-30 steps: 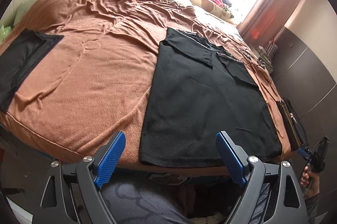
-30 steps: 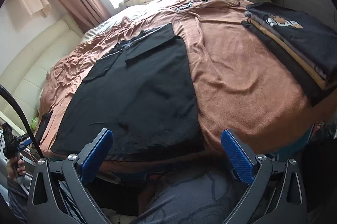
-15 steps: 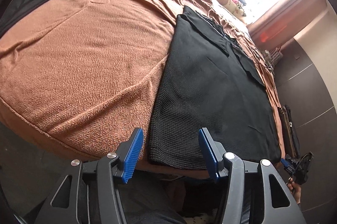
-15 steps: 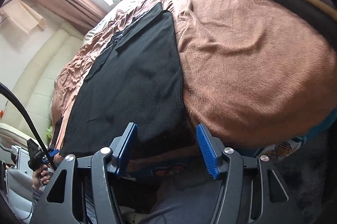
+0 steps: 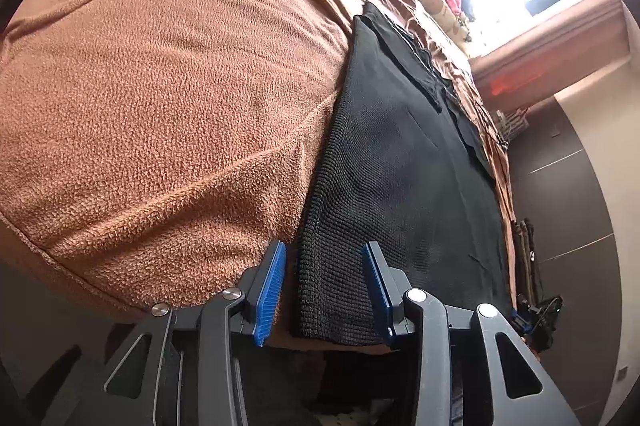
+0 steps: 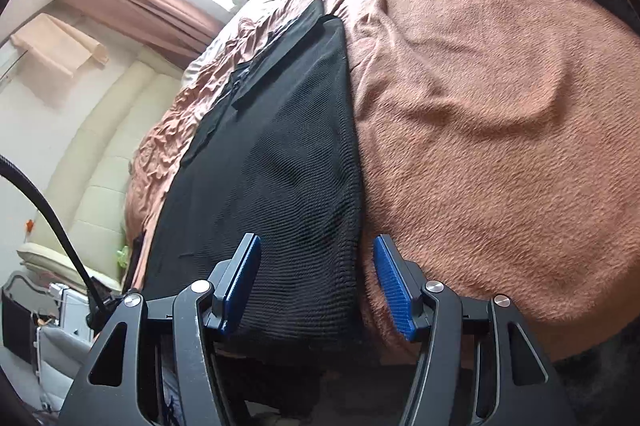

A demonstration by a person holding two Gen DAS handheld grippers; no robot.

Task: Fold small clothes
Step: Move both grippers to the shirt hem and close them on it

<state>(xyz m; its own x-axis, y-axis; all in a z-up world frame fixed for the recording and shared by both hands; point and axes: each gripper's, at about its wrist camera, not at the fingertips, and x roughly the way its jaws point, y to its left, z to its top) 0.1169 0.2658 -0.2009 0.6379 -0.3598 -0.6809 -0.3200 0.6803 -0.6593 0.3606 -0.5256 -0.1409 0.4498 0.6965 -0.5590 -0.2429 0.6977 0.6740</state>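
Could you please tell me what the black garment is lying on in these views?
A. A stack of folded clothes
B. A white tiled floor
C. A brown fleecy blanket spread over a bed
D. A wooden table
C: the black garment lies spread flat on the brown fleecy blanket, which covers the bed on both sides of it, as the right wrist view also shows.

The left gripper (image 5: 325,288) tilts downward, its blue-padded jaws closing around a corner of black fabric without yet pressing it. The right gripper (image 6: 316,284) also slants down, jaws partway apart, straddling the other fabric corner, pads not clamped.
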